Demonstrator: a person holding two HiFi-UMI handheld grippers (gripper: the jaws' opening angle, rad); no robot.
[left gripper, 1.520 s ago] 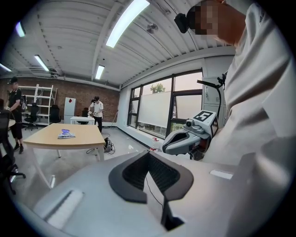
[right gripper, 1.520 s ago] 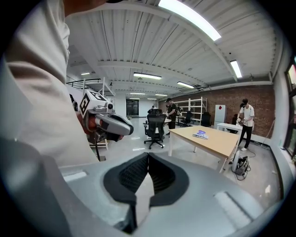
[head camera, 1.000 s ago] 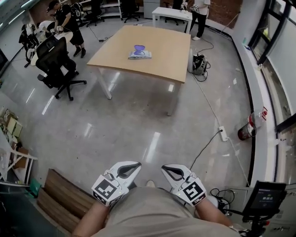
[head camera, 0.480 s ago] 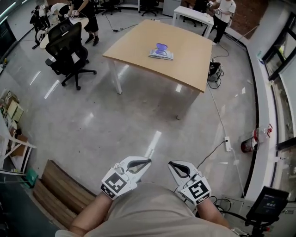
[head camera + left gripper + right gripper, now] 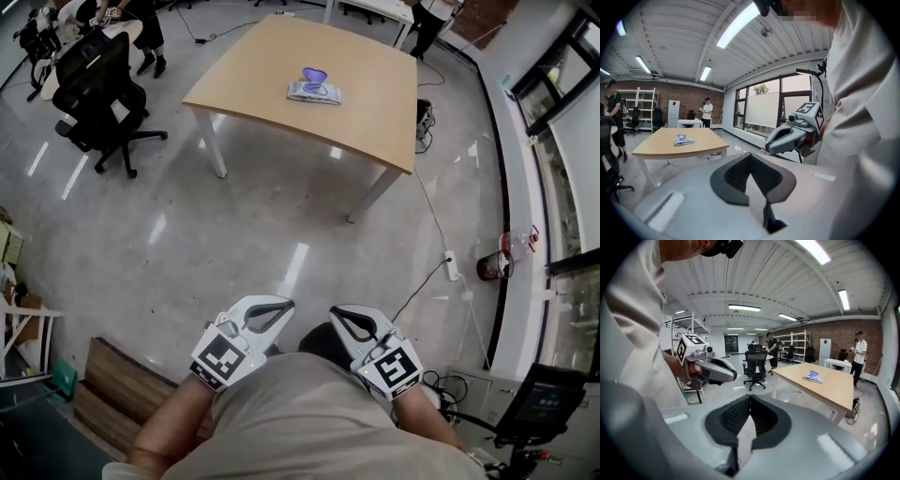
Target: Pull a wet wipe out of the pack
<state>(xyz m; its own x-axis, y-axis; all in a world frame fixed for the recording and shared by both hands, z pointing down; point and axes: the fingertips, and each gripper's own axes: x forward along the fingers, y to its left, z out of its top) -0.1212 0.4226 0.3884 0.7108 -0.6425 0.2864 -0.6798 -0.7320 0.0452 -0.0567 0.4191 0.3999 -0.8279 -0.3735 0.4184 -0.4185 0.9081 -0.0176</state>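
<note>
The wet wipe pack (image 5: pixel 314 90), whitish with a purple flip lid standing up, lies near the middle of a wooden table (image 5: pixel 253 75) far ahead of me. It also shows small in the left gripper view as the pack (image 5: pixel 683 140) and in the right gripper view as the pack (image 5: pixel 813 376). My left gripper (image 5: pixel 284 305) and right gripper (image 5: pixel 336 313) are held close to my body, side by side, several steps from the table. Both are shut with nothing between the jaws. Each gripper view shows the other gripper (image 5: pixel 787 136) (image 5: pixel 715 369) beside it.
A black office chair (image 5: pixel 98 89) stands left of the table, with people behind it. A power strip and cable (image 5: pixel 448 267) lie on the glossy floor at right, near a red object (image 5: pixel 495 263). A wooden board (image 5: pixel 117 394) lies at lower left. A screen (image 5: pixel 539 401) stands at lower right.
The view has shifted as I walk: the table and pack have slid across the top of the head view and sit a little nearer. Both grippers stay shut against my body.
</note>
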